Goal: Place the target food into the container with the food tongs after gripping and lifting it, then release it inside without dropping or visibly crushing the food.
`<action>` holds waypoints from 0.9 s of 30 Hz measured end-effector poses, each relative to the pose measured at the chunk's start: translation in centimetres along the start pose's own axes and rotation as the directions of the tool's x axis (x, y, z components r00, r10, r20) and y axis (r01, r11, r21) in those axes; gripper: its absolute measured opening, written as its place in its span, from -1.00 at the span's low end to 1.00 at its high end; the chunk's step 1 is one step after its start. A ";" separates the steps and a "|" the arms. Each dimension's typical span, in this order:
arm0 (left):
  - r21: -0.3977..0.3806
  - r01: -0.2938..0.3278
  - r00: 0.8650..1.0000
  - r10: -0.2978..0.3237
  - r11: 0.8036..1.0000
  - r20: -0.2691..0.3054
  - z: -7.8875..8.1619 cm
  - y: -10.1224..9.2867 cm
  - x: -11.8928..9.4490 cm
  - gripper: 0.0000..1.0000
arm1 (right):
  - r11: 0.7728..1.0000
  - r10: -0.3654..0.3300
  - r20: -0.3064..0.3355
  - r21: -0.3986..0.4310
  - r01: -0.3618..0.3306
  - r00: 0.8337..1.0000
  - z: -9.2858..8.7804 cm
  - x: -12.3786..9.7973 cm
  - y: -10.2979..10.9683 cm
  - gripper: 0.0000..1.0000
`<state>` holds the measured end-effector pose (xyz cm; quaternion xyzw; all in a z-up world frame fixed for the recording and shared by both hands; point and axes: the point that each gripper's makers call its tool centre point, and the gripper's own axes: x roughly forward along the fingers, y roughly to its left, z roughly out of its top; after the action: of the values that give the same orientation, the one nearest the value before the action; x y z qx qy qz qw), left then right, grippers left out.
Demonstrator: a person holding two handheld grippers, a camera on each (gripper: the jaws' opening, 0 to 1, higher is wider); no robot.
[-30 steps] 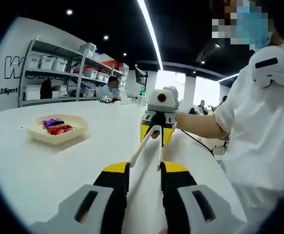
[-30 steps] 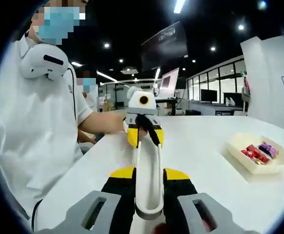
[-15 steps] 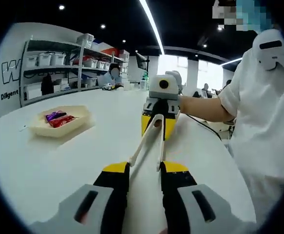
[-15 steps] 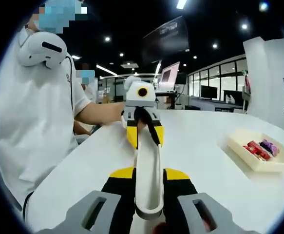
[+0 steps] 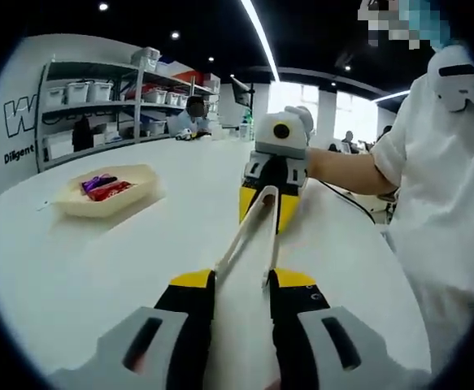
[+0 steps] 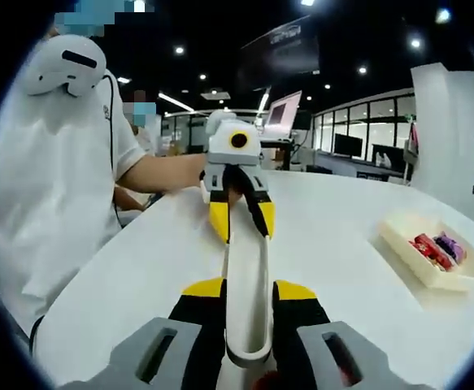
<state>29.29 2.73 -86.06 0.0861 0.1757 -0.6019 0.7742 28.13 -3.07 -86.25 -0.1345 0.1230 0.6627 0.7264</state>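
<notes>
The task had barely begun. The white food tongs [image 5: 253,236] were held up off the white table [image 5: 98,260] between the two tools: the left gripper [image 5: 241,284] pinched the tongs' two arm ends, and the right gripper [image 6: 246,296] clamped the looped hinge end [image 6: 247,349]. In the left gripper view the right gripper [image 5: 271,175] faced the camera; in the right gripper view the left gripper [image 6: 238,191] did the same. The wrapped snacks, red [image 6: 430,248] and purple [image 6: 448,242], lay in the cream container [image 6: 419,268] near the table's far edge, well apart from the tongs. No food was gripped, so grasping, lifting and releasing all remained. Compared with a second earlier, both grippers kept their hold on the tongs, and each view had swung slightly so the opposite gripper sat higher and the container lay a little lower in frame.
</notes>
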 end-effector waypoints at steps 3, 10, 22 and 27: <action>-0.002 -0.002 1.000 0.002 1.000 0.000 0.0 0.0 0.0 -0.46 | 1.000 -0.003 -0.016 -0.008 0.003 1.000 -0.3 0.0 -0.1 -0.72; 0.002 -0.008 1.000 0.008 1.000 -0.002 0.0 0.1 0.0 -0.45 | 1.000 -0.010 -0.055 -0.026 0.008 0.998 -0.8 0.3 0.0 -0.72; 0.001 -0.014 1.000 0.014 1.000 0.001 -0.1 0.2 -0.1 -0.43 | 1.000 -0.013 -0.057 -0.024 0.012 0.998 -0.9 0.3 -0.2 -0.70; -0.001 0.011 1.000 -0.011 1.000 -0.004 -0.2 -0.5 0.0 -0.67 | 1.000 -0.021 -0.058 -0.013 0.020 0.998 -0.9 0.3 -0.3 -0.68</action>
<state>28.81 2.72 -86.21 0.0860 0.1779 -0.6060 0.7705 28.44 -3.18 -87.22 -0.1596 0.1387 0.6517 0.7284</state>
